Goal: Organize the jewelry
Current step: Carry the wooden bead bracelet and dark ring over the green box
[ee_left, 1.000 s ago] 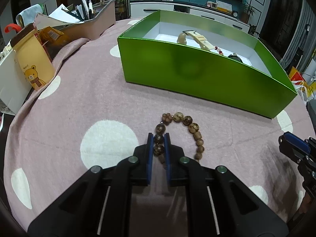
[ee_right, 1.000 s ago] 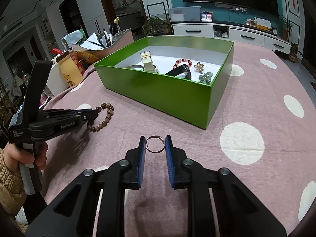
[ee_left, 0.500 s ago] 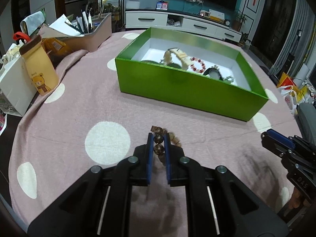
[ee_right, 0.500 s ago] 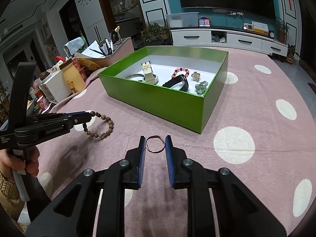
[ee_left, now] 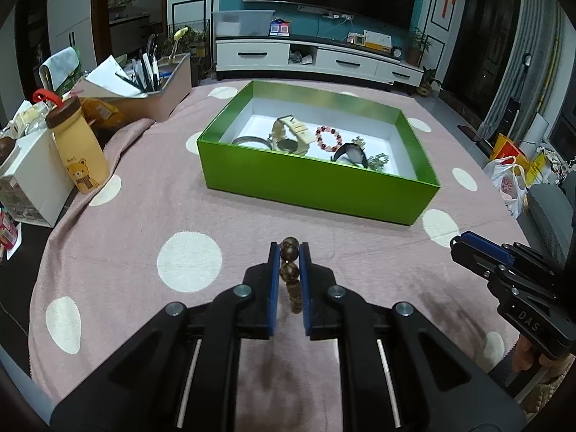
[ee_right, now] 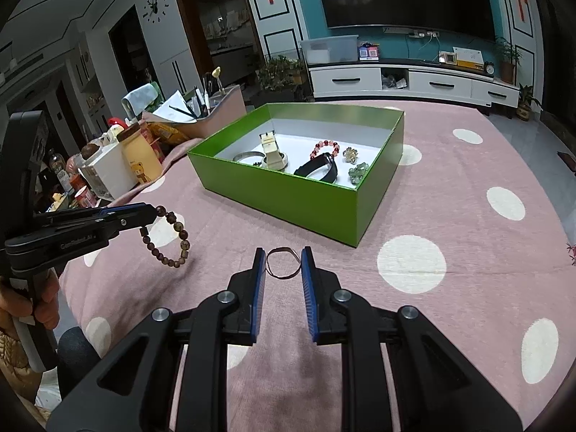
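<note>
Between your left gripper's [ee_left: 289, 252] blue pads, a wooden bead bracelet [ee_left: 290, 264] is pinched, lifted clear of the pink polka-dot tablecloth [ee_left: 144, 216]. From the left wrist view you see only a short column of beads running straight back along the fingers, so the loop presents edge-on to that camera. From the right wrist view the same bracelet [ee_right: 172, 241] hangs as an open loop below the left gripper's [ee_right: 149, 212] tips, its long axis tilted downward and toward the right, the lower end hovering above its shadow on the cloth.

Your right gripper [ee_right: 283, 262] is held with its fingers spread, and a thin copper-coloured ring [ee_right: 283, 262] sits between the pads; whether the pads touch it, you cannot tell from here. The ring lies roughly flat, its opening facing up.

Ahead of both tools stands the green box [ee_left: 316, 183], its long side running left to right across the left view. On its white floor lie a beige watch [ee_left: 291, 131], a red bead bracelet [ee_left: 327, 138], a black band [ee_right: 318, 169] and a metal bangle [ee_left: 250, 141]. A yellow bear bottle [ee_left: 81, 147] stands upright at the table's left edge.
</note>
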`<state>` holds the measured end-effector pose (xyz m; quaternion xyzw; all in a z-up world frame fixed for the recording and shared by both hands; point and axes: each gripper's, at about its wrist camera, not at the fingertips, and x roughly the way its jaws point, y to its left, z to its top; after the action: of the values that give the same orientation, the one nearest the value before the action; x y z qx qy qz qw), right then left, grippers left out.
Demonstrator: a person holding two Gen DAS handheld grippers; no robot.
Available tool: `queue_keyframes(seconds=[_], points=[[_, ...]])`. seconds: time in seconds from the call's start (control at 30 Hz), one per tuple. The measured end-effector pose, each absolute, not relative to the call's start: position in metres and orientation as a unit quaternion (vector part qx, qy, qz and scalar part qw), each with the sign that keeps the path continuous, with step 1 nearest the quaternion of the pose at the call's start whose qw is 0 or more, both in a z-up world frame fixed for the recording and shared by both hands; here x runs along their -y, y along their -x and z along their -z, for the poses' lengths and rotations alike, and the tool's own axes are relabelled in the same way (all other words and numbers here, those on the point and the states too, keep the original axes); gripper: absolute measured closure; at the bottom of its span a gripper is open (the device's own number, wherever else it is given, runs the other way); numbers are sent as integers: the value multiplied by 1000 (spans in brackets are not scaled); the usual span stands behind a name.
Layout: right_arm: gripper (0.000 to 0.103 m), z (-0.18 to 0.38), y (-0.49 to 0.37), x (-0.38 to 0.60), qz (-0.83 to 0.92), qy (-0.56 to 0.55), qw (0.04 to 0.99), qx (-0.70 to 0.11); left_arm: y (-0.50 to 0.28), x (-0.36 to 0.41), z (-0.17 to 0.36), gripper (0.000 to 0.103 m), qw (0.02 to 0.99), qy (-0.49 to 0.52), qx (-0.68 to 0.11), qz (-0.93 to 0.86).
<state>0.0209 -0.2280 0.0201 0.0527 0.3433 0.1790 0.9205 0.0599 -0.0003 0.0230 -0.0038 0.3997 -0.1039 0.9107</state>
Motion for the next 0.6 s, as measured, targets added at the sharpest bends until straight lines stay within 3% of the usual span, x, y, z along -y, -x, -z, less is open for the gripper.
queue_keyframes(seconds=[0.6], points=[[83, -46, -2, 256, -162, -73, 935, -306, -44, 19, -53, 93, 921, -11, -371, 120]])
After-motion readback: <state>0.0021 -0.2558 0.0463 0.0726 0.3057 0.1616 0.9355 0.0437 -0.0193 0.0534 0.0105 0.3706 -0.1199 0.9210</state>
